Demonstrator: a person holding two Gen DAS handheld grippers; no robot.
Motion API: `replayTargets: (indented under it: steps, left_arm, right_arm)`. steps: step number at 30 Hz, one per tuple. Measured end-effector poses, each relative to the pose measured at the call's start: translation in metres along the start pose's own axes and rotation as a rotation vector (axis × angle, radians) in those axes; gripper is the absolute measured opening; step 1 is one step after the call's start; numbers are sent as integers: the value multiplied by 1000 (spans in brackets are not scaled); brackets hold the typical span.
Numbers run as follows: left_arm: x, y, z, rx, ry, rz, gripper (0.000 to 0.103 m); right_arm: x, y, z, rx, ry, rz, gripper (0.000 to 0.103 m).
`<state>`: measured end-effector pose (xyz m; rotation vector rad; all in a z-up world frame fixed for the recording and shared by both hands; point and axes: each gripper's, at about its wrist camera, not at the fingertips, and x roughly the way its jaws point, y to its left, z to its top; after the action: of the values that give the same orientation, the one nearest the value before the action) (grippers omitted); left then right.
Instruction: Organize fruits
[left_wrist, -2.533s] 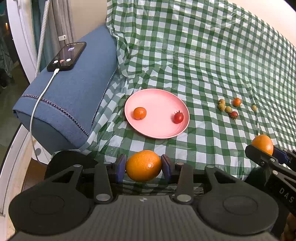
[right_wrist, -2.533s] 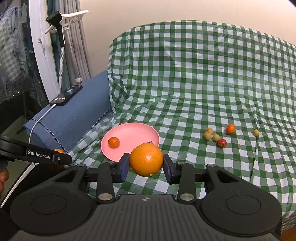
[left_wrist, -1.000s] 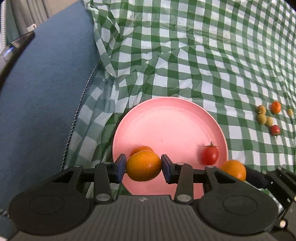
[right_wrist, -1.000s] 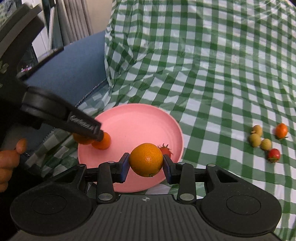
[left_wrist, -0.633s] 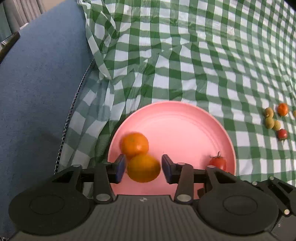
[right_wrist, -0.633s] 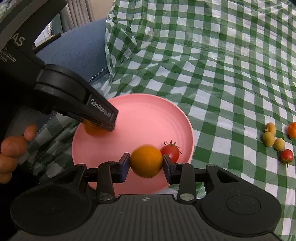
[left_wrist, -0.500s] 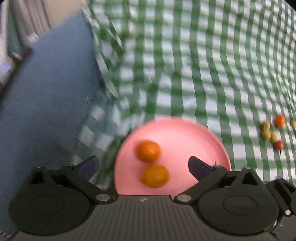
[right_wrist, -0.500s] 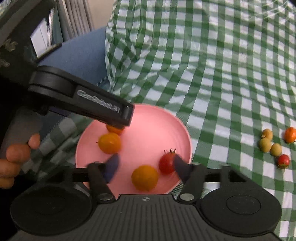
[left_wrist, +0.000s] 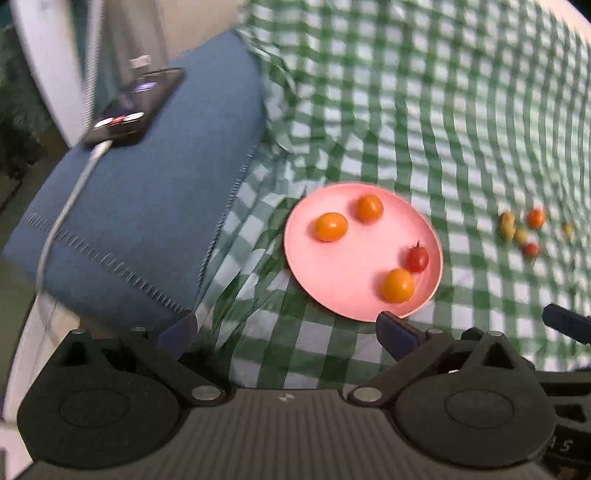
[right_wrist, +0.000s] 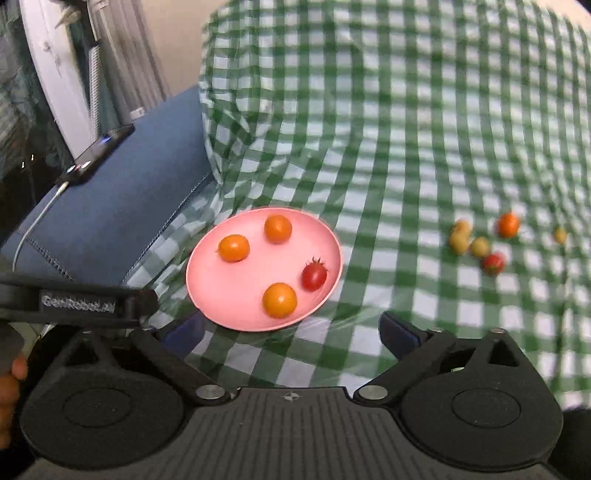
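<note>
A pink plate (left_wrist: 354, 258) (right_wrist: 243, 291) lies on the green checked cloth and holds three oranges and a red cherry tomato (left_wrist: 417, 259) (right_wrist: 314, 276). Two oranges sit at the plate's far left (left_wrist: 330, 226) (left_wrist: 369, 208); the third orange (left_wrist: 398, 285) (right_wrist: 279, 300) lies near the front rim beside the tomato. My left gripper (left_wrist: 286, 332) hangs open and empty, short of the plate's near edge. My right gripper (right_wrist: 291, 330) is opening its jaws, with nothing between them, just in front of the plate. Several small fruits (left_wrist: 521, 230) (right_wrist: 480, 243) lie loose on the cloth to the right.
A blue cushion (left_wrist: 147, 206) rises left of the plate, with a phone (left_wrist: 133, 110) on a white cable on top. The checked cloth (right_wrist: 406, 129) slopes up behind. A hand (right_wrist: 11, 376) holds the left gripper's handle at the lower left.
Both grippers let their oranges go onto the plate and spread wide. Both then drew back and up, so the plate now looks smaller and farther away.
</note>
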<state>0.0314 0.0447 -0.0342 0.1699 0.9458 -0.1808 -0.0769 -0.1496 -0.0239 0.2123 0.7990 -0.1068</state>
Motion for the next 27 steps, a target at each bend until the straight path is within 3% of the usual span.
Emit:
replayTargets:
  steps: [9, 19, 27]
  left_arm:
    - [-56, 13, -8, -33, -112, 37, 103]
    - [-94, 5, -36, 19, -150, 44, 103]
    - [-117, -6, -47, 44, -205, 44, 103]
  right_arm:
    - [-55, 15, -6, -7, -147, -36, 102]
    - [-114, 20, -19, -11, -317, -59, 102]
    - [-137, 19, -24, -19, -363, -57, 102]
